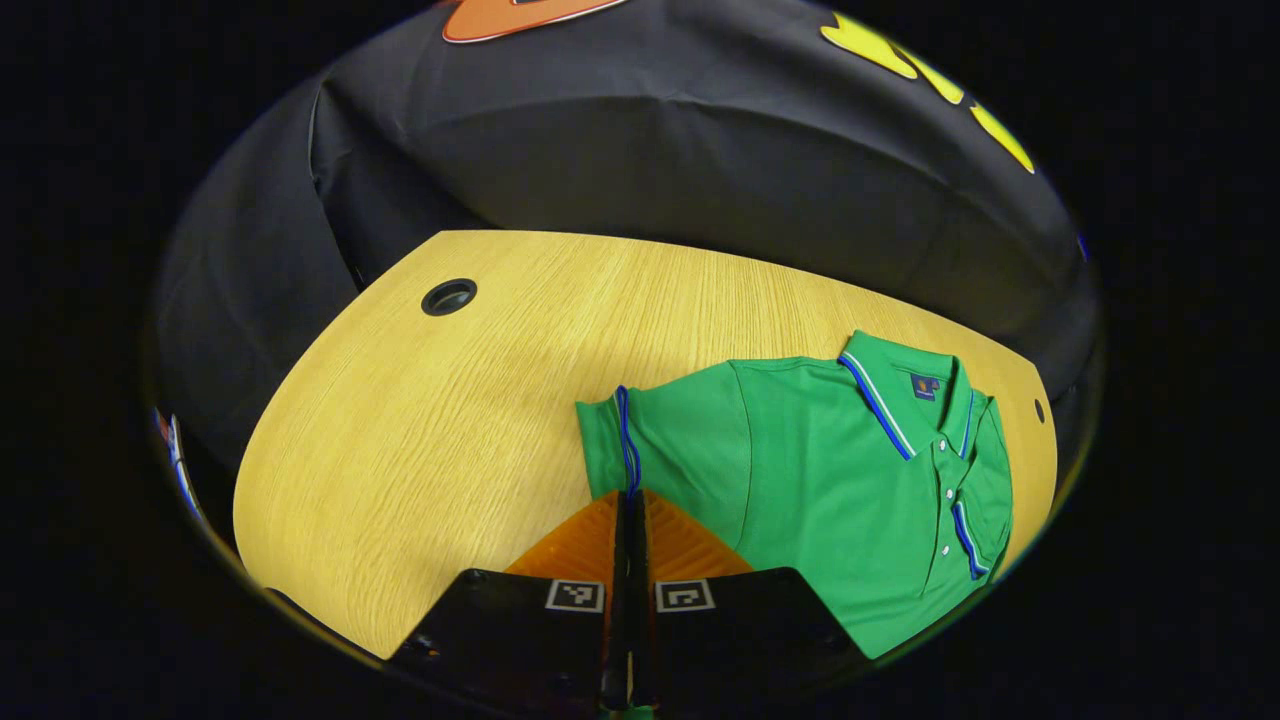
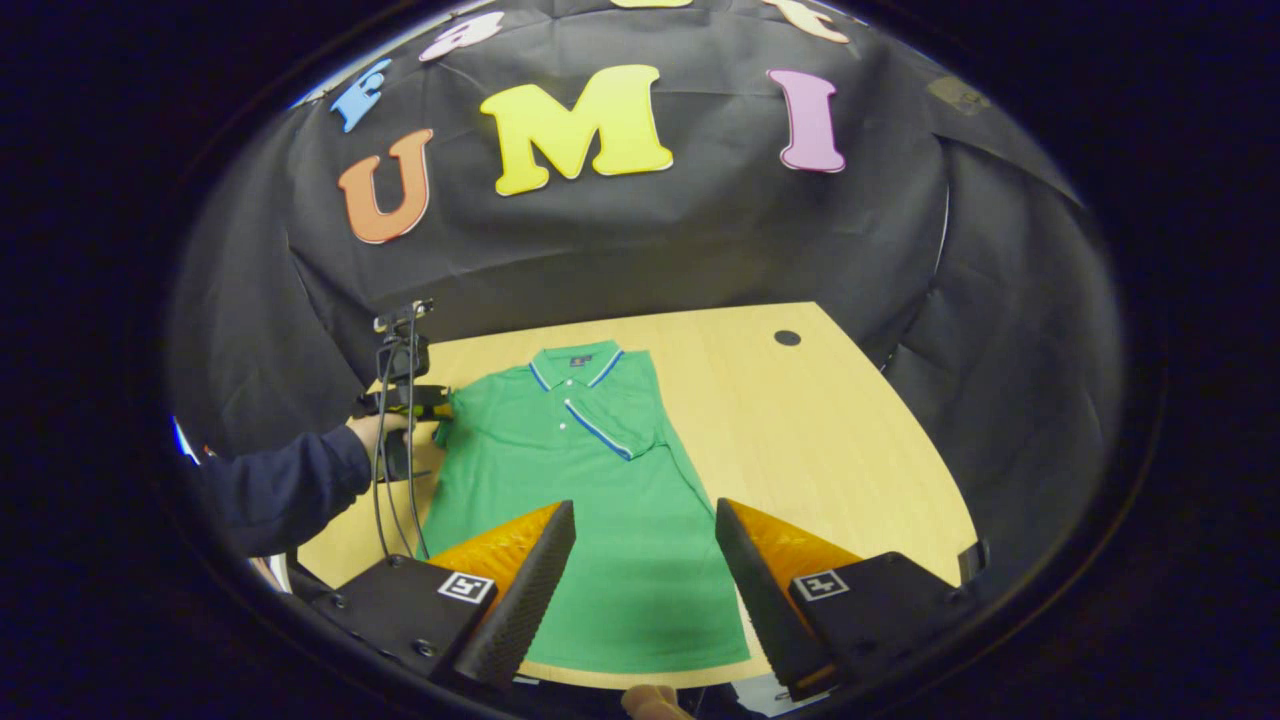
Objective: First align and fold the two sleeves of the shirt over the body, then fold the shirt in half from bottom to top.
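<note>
In the left gripper view the left gripper [image 1: 630,500] is clamped on the blue-trimmed cuff of the sleeve [image 1: 625,440], ready to carry it over the body; the green shirt [image 1: 850,480] spreads toward three o'clock on the wooden table [image 1: 420,420]; in the right gripper view the right gripper [image 2: 645,560] hovers with fingers apart above the hem, the other sleeve [image 2: 610,415] already folded across the chest at twelve o'clock.

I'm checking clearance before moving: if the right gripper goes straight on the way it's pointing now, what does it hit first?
Most likely the green shirt. The right gripper is open and angled down toward the shirt's lower body on the table, so the cloth would be met first. Depth is hard to judge in this view.
</note>
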A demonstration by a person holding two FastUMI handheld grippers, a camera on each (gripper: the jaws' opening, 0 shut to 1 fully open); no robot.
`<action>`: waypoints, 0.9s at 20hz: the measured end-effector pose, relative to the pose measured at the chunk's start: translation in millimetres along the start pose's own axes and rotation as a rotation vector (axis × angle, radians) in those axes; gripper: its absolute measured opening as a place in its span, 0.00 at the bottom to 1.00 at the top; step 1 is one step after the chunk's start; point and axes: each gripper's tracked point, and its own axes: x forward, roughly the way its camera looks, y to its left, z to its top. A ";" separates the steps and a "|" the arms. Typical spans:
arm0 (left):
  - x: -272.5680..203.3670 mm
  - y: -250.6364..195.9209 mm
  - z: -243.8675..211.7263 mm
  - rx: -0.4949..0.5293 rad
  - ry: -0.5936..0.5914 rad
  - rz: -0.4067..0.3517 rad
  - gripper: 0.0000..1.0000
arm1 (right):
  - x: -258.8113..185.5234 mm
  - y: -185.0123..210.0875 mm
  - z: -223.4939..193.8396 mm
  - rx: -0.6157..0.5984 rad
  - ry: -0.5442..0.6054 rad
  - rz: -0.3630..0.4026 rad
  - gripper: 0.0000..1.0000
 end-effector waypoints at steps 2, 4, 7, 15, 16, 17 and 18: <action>0.3 0.2 0.7 0.021 0.007 -0.007 0.04 | 0.1 0.1 1.5 0.002 -0.005 0.005 0.93; -0.3 -3.9 -1.1 0.035 0.021 -0.022 0.03 | -1.5 -2.4 3.2 -0.012 -0.014 0.003 0.92; -7.6 -3.7 10.6 0.080 -0.005 -0.012 0.03 | -1.7 -5.6 4.5 -0.011 -0.018 0.001 0.92; -31.5 -59.2 50.0 0.257 -0.123 -0.067 0.03 | 0.6 -7.0 10.3 -0.048 -0.039 -0.009 0.92; -29.9 -65.9 48.1 0.270 -0.121 -0.076 0.03 | 0.5 -7.2 10.9 -0.054 -0.040 -0.011 0.93; -30.6 -72.6 46.1 0.268 -0.115 -0.090 0.03 | -0.3 -8.2 9.7 -0.057 -0.039 -0.014 0.93; -30.2 -79.7 43.6 0.272 -0.114 -0.099 0.03 | -0.5 -10.4 9.6 -0.059 -0.040 -0.020 0.93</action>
